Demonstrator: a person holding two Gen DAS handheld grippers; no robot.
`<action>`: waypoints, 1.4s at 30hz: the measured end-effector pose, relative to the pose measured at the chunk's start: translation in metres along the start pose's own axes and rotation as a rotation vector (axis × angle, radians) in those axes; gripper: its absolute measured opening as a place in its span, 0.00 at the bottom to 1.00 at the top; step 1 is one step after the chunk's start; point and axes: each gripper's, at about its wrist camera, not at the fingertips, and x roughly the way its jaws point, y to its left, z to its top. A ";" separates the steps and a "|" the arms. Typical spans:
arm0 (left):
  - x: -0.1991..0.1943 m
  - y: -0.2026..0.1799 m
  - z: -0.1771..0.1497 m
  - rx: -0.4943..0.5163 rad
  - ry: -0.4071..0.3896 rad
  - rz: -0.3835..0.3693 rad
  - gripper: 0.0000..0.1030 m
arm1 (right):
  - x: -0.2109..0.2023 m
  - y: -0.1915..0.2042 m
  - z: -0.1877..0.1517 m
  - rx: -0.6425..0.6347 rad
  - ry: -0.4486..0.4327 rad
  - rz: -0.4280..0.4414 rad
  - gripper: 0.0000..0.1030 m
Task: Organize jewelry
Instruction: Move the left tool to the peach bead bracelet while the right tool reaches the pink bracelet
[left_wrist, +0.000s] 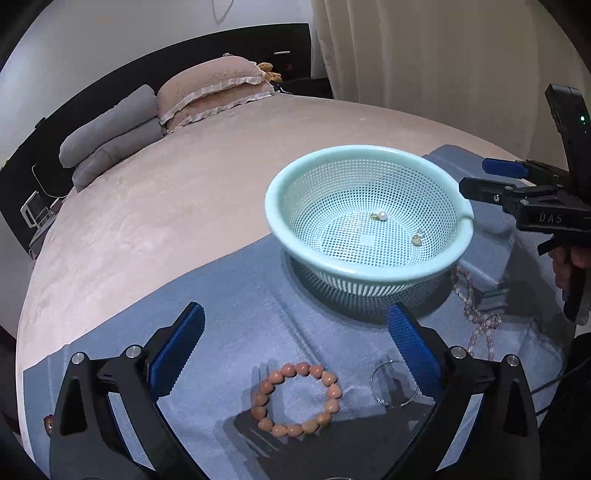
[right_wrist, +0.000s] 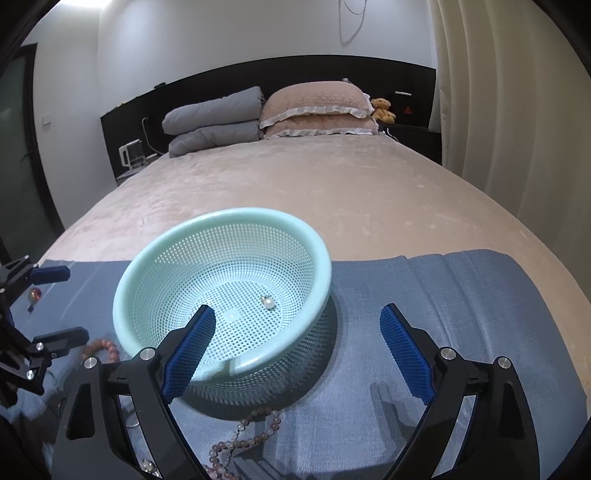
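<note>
Both grippers hang spread wide and empty over a blue cloth (left_wrist: 258, 280) on the bed. An orange bead bracelet (left_wrist: 295, 398) lies between the left gripper (left_wrist: 295, 341) fingers, the mint basket (left_wrist: 295, 236) just beyond. The right gripper (right_wrist: 297, 345) straddles the basket's near rim, a pearl earring (right_wrist: 268, 303) inside and a pink bead necklace (right_wrist: 243, 439) beneath it.

Basket (left_wrist: 369, 218): on the cloth (left_wrist: 258, 295), far of centre.
Pearl earring (left_wrist: 382, 216): in the basket.
Bead bracelet (left_wrist: 295, 398): on the cloth, near of the basket.
Ring (left_wrist: 395, 382): just right of the bracelet.
Bead necklace (left_wrist: 476, 314): right of the basket.
Pillows (right_wrist: 314, 107): far end of the bed (right_wrist: 295, 184).
</note>
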 end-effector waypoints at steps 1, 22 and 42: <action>-0.001 0.003 -0.006 -0.001 0.008 0.005 0.94 | -0.002 0.000 -0.001 -0.008 -0.001 -0.005 0.84; -0.008 0.046 -0.082 -0.088 0.069 -0.013 0.94 | -0.030 0.008 -0.066 0.031 0.092 0.045 0.84; 0.024 0.028 -0.084 -0.093 0.113 -0.027 0.79 | 0.003 0.038 -0.103 -0.008 0.176 0.026 0.84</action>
